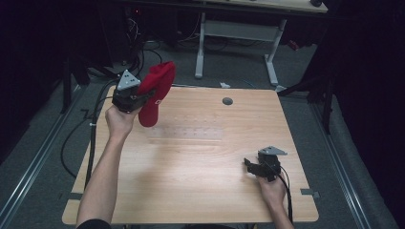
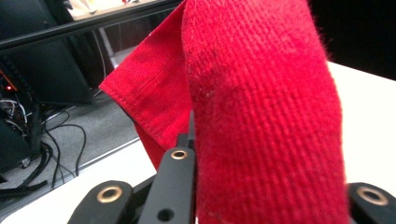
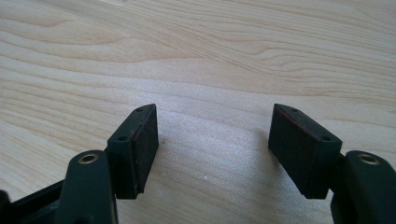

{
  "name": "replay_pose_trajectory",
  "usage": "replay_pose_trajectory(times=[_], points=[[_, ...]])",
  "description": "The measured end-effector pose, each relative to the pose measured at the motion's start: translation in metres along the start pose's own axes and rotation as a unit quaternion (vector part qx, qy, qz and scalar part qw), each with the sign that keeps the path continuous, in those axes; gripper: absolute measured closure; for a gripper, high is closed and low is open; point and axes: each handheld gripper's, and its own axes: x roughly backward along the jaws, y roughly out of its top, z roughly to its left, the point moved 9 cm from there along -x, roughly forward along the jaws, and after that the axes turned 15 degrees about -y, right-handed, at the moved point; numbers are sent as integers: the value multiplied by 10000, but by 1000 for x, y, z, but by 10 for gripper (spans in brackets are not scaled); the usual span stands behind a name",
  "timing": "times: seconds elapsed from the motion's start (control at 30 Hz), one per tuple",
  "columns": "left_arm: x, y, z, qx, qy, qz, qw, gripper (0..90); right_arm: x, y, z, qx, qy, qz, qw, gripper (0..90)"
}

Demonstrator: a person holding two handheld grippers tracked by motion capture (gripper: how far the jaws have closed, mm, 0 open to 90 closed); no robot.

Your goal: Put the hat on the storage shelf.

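Dark floor, cable runs and a second desk frame ring the light wooden table (image 1: 200, 191) I'm working over. At its far left corner my left gripper (image 1: 143, 98) is lifted off the wood and clamped tight on a red knitted cloth (image 1: 155, 93), maybe a beanie or a folded sleeve; I can't settle which. From above, its long axis runs steeply, upper end out past the table's far edge, lower end dangling toward the boards without clearly touching them. In the left gripper view the cloth (image 2: 261, 107) drapes right over the jaws, a hemmed flap (image 2: 144, 98) falling to one side, so the pinch point itself is buried and I only judge the grip from how the fabric hangs.

My right gripper (image 1: 252, 164) rests low at the near right, jaws spread wide with nothing between them, bare wood grain under the pads (image 3: 142, 144) in the right gripper view. It sits well apart from the cloth, which lies up and to the left of it, across the table. A small dark grommet (image 1: 227, 101) sits in the far middle of the top.

The free lower end is the part my right hand could reach first, I'd guess.
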Motion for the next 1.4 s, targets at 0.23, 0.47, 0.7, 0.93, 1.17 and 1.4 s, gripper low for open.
replay_pose_trajectory(times=[0.23,0.47,0.7,0.93,1.17,1.4], points=[[-1,1,4,4,-11,-66,10000,801,0,0,0,-3,0,1,10000,333],[-1,-4,8,-59,26,-11,10000,800,0,0,0,2,-2,0,10000,333],[1,-11,13,27,78,-59,9999,799,0,0,0,0,-4,1,10000,333],[9,-18,17,202,123,-197,9995,797,0,0,0,3,-7,0,10000,333],[14,-24,17,310,231,-293,9988,794,0,0,0,2,-6,2,10000,333],[23,-38,17,421,319,-250,9983,789,0,0,0,6,-8,0,10000,333]])
